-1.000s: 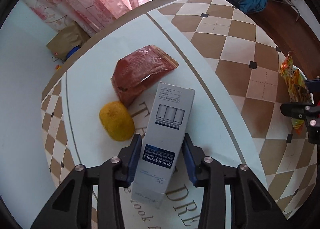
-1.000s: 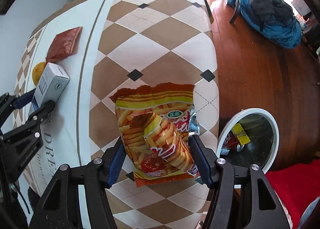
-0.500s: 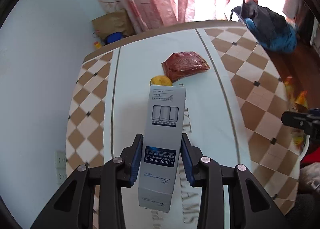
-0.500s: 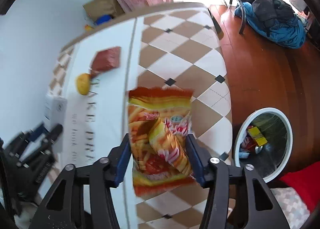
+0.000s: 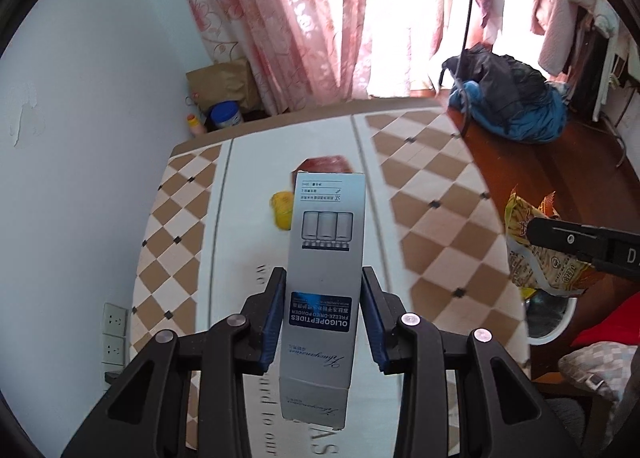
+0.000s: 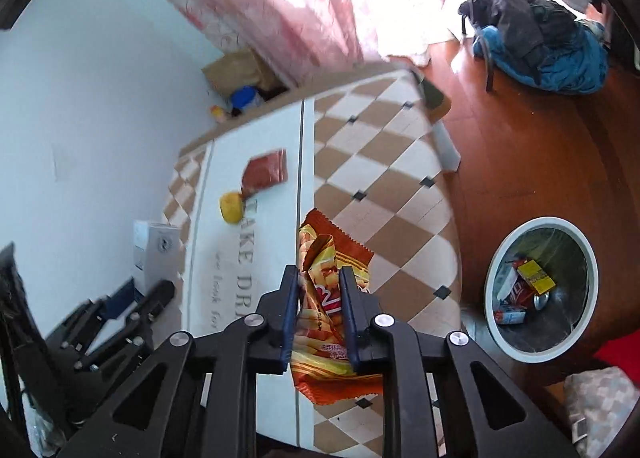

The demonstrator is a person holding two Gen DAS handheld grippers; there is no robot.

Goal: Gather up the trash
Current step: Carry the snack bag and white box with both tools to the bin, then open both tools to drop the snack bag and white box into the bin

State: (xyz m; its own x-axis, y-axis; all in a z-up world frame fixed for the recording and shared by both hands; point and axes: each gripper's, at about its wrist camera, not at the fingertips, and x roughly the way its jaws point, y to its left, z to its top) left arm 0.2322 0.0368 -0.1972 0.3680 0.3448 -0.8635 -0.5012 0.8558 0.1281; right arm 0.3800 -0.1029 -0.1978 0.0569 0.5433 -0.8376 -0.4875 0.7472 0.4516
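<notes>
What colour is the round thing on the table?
Yellow; the round fruit shows best in the right wrist view.

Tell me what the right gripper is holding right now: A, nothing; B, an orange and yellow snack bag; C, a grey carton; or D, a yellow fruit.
B: the right gripper is shut on the orange and yellow snack bag, crumpled between its jaws above the table; the grey carton is in the left gripper.
</notes>
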